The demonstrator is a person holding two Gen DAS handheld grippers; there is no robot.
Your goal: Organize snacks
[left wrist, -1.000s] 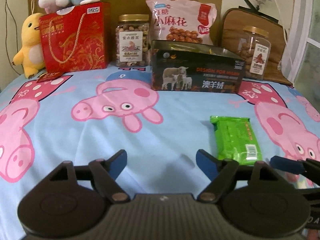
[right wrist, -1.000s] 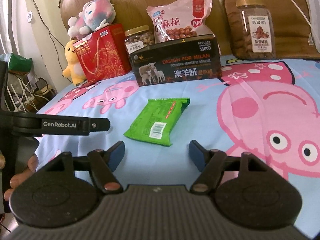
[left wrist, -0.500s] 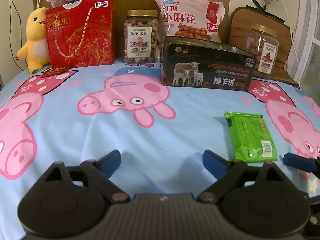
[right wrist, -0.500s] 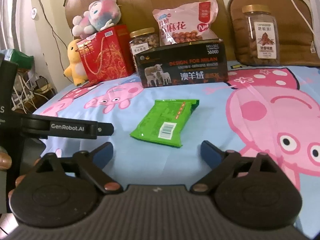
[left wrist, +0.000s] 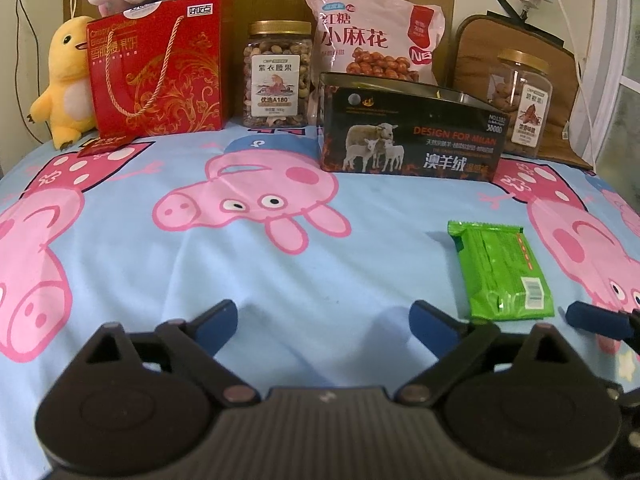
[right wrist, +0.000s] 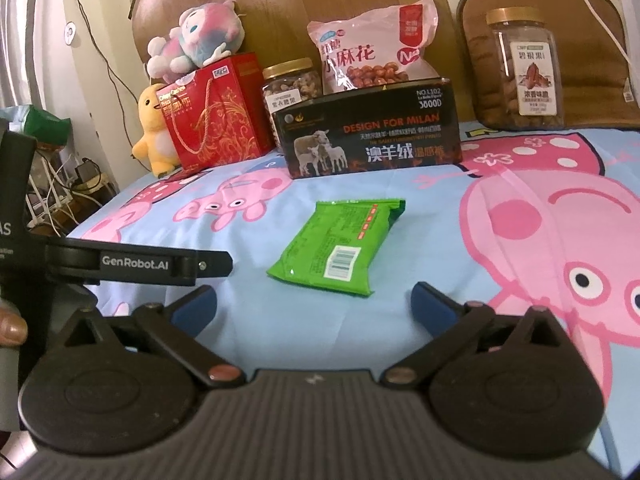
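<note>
A green snack packet [left wrist: 502, 274] lies flat on the pig-print sheet, barcode toward me; it also shows in the right wrist view [right wrist: 340, 246]. My right gripper [right wrist: 314, 304] is open and empty, just short of the packet's near edge. My left gripper [left wrist: 323, 322] is open and empty over bare sheet, left of the packet. A black open-topped box [left wrist: 412, 134] with sheep on it stands behind the packet; it also shows in the right wrist view [right wrist: 370, 136].
Along the headboard stand a red gift bag [left wrist: 160, 68], a nut jar [left wrist: 278, 74], a pink snack bag [left wrist: 374, 42] and a second jar [left wrist: 524, 102]. A yellow plush [left wrist: 66, 80] sits far left. The bed edge drops off at left [right wrist: 92, 216].
Both grippers have opened wider. Both views have shifted slightly, with the packet now sitting more between the right gripper's fingers.
</note>
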